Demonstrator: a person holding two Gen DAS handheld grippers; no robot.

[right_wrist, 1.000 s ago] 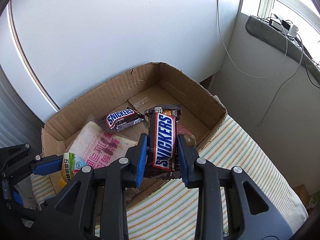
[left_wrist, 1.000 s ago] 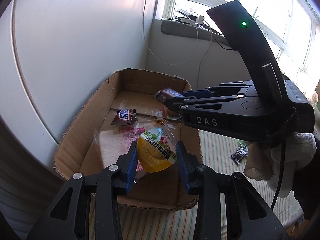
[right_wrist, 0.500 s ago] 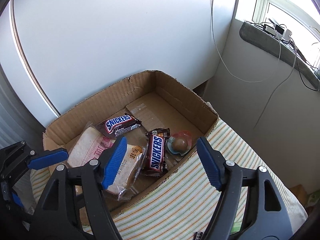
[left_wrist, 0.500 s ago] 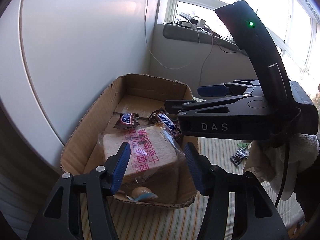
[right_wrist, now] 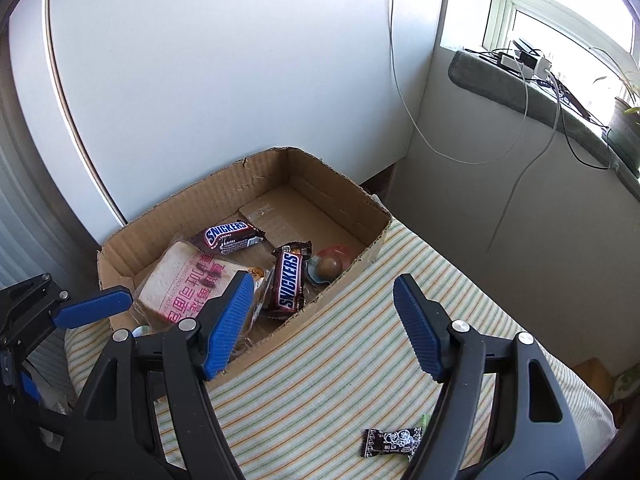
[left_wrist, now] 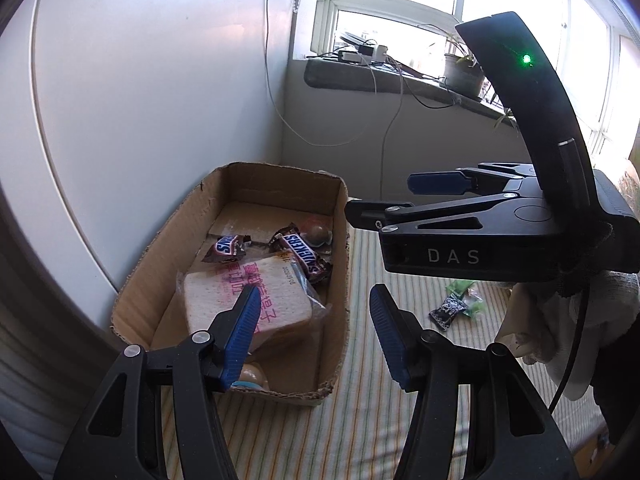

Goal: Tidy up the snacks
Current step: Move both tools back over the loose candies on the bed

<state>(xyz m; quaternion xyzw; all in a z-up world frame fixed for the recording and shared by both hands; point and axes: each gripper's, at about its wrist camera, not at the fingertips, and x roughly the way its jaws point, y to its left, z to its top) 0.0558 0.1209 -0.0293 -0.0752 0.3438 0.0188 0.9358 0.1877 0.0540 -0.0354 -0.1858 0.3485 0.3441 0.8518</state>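
A cardboard box (left_wrist: 343,280) (right_wrist: 256,184) stands on the striped cloth against the white wall. In it lie a bagged bread slice (left_wrist: 244,304) (right_wrist: 184,280), two Snickers bars (right_wrist: 228,234) (right_wrist: 289,280), a round chocolate (right_wrist: 330,266) in a blue and red wrapper, and a jelly cup (left_wrist: 250,376) at the near end. My left gripper (left_wrist: 316,300) hovers open over the box's near right corner, empty. My right gripper (right_wrist: 324,284) is open and empty above the box's long edge; in the left wrist view it (left_wrist: 394,198) hangs to the right of the box.
A small black candy (right_wrist: 394,442) (left_wrist: 450,308) and a green wrapper (left_wrist: 460,286) lie loose on the striped cloth (right_wrist: 360,360) right of the box. A gloved hand (left_wrist: 580,320) holds the right gripper. Cables hang down the wall; a windowsill (right_wrist: 540,92) carries chargers and plants.
A second ago the left gripper held the jelly cup and the right held a Snickers bar. Both opened, the snacks now lie in the box, and both grippers drew back and upward.
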